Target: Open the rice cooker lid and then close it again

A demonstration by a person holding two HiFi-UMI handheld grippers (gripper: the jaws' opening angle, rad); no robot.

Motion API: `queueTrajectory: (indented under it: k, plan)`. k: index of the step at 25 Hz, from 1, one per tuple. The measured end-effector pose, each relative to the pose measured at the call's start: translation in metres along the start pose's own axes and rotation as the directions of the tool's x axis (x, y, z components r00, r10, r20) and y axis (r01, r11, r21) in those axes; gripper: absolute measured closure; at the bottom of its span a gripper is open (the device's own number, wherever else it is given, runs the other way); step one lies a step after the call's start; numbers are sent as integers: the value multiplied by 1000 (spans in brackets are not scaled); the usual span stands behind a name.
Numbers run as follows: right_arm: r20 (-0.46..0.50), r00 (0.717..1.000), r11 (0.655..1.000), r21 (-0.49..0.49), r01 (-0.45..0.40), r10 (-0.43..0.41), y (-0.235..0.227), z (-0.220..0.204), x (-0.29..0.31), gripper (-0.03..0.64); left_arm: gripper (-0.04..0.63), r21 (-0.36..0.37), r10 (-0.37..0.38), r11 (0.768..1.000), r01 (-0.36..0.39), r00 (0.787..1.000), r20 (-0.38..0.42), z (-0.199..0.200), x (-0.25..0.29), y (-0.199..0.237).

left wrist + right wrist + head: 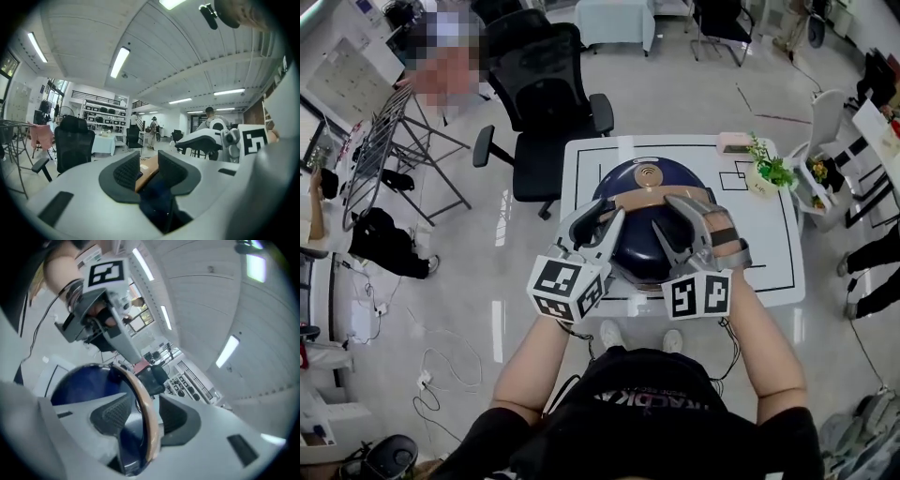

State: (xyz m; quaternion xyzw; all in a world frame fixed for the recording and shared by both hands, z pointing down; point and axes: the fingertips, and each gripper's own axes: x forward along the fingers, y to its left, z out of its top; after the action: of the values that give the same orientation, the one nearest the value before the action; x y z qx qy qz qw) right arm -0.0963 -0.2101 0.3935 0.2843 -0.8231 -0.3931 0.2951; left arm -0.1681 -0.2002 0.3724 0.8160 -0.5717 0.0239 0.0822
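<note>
A dark blue rice cooker (649, 178) with a domed lid stands on a white table (773, 244). A tan handle (652, 197) arches across the lid. My left gripper (607, 225) reaches in from the near left. In the left gripper view, the handle (146, 172) lies between its pads with a gap beside it, so the gripper (149, 161) is open. My right gripper (673, 223) comes from the near right. In the right gripper view, the tan handle (149, 427) runs between its pads with space on both sides, and this gripper (145, 408) is also open.
A small potted plant (766, 172) and a pink object (736, 142) sit at the table's far right. A black office chair (546, 84) stands behind the table. A wire drying rack (384, 141) is at the left, and a white chair (825, 122) with more plants at the right.
</note>
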Motion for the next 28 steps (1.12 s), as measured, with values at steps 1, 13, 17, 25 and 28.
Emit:
queueTrajectory:
  k: [1, 13, 17, 25, 28]
  plan:
    - [38, 999, 996, 89, -15, 12, -4, -1, -11, 430, 474, -3, 17, 1000, -17, 1000, 11, 2, -5, -5]
    - [534, 845, 459, 743, -488, 33, -22, -1, -96, 615, 591, -42, 214, 976, -212, 975, 57, -8, -73, -84]
    - [583, 810, 444, 710, -547, 66, -9, 19, -109, 615, 591, -2, 244, 970, -244, 970, 21, -14, -98, -100]
    - [585, 806, 465, 691, -554, 90, 21, 60, -127, 615, 592, 13, 202, 979, -202, 979, 23, -17, -135, -112]
    - [543, 837, 472, 722, -506, 68, 33, 71, -136, 615, 592, 11, 153, 988, -154, 988, 28, -18, -149, -112]
